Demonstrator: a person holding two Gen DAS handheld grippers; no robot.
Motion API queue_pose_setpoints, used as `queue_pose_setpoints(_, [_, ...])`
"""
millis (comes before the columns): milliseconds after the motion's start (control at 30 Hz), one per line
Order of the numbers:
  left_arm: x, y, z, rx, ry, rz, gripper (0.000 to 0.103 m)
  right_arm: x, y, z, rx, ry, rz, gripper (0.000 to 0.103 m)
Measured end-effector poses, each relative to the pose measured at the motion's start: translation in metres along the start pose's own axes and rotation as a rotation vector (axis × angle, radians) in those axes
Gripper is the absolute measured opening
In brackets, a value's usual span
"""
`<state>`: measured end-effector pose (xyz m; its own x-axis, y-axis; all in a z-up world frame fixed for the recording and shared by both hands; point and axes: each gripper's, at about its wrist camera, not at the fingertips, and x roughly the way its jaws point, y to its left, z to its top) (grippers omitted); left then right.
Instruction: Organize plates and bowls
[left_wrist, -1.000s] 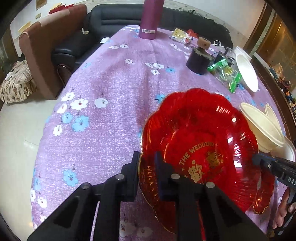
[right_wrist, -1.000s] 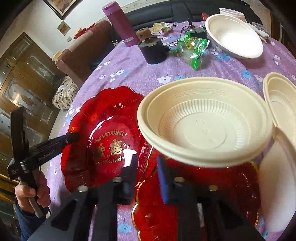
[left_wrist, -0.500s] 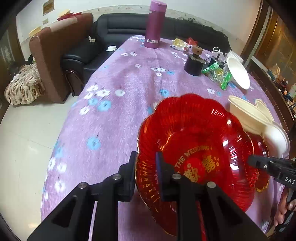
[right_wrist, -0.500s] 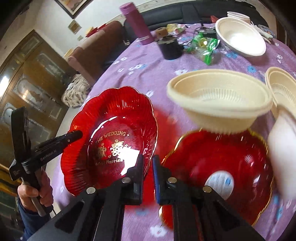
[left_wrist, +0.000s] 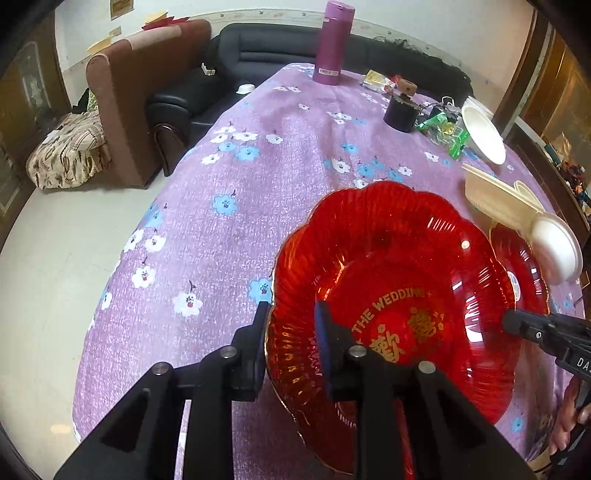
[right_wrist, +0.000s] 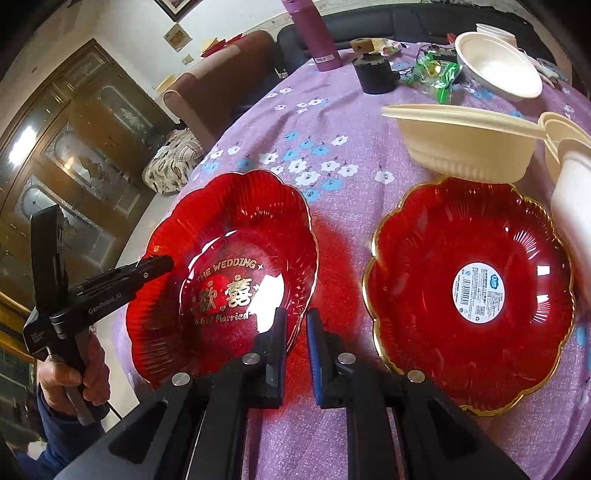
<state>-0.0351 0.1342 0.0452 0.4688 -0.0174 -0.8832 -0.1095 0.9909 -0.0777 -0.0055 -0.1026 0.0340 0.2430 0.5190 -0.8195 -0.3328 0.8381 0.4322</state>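
Observation:
A red scalloped wedding plate (left_wrist: 388, 258) with gold lettering hangs tilted just above the purple floral tablecloth (left_wrist: 258, 173). My left gripper (left_wrist: 291, 325) straddles its near rim. Its jaws are opening, and the pads stand off the thin rim between them. My right gripper (right_wrist: 296, 325) is shut on the opposite rim of the same plate (right_wrist: 236, 229), and its tip shows in the left wrist view (left_wrist: 511, 321). A second red plate (right_wrist: 443, 258) with a white label lies flat to the right. A cream bowl (right_wrist: 461, 147) rests on its far edge.
More cream bowls and a white foam bowl (right_wrist: 572, 206) crowd the right edge. At the back stand a white bowl (right_wrist: 498, 62), green wrappers (right_wrist: 436, 77), a dark pot (right_wrist: 376, 77) and a purple bottle (left_wrist: 332, 44). The table edge (left_wrist: 122, 258) drops to the floor on the left.
The wedding plate has moved left, off the second red plate, with both grippers. The right jaws closed at its rim. The left jaws have widened.

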Motion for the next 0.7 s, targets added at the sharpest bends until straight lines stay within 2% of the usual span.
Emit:
queue_pose_setpoints(133, [-0.011,0.003,0.000,-0.008,-0.041,0.017,0.030,-0.006,-0.001,-0.003,-0.005,-0.013,0.009,0.014])
queue_pose_setpoints(233, [-0.022,0.008,0.001,-0.024,-0.069,0.021,0.030,-0.024,-0.005,-0.008,-0.014,-0.058,-0.002,0.014])
queue_pose_setpoints(367, [-0.038,0.002,0.004,-0.015,-0.113,-0.013,0.032,-0.053,-0.024,-0.018,0.031,-0.121,-0.002,0.014])
queue_pose_setpoints(500, [-0.047,-0.035,0.006,0.059,-0.134,-0.065,0.038,-0.082,-0.055,-0.031,0.101,-0.189,-0.039,0.013])
queue_pose_setpoints(700, [-0.051,-0.119,0.010,0.214,-0.140,-0.177,0.039,-0.113,-0.089,-0.054,0.176,-0.252,-0.079,0.013])
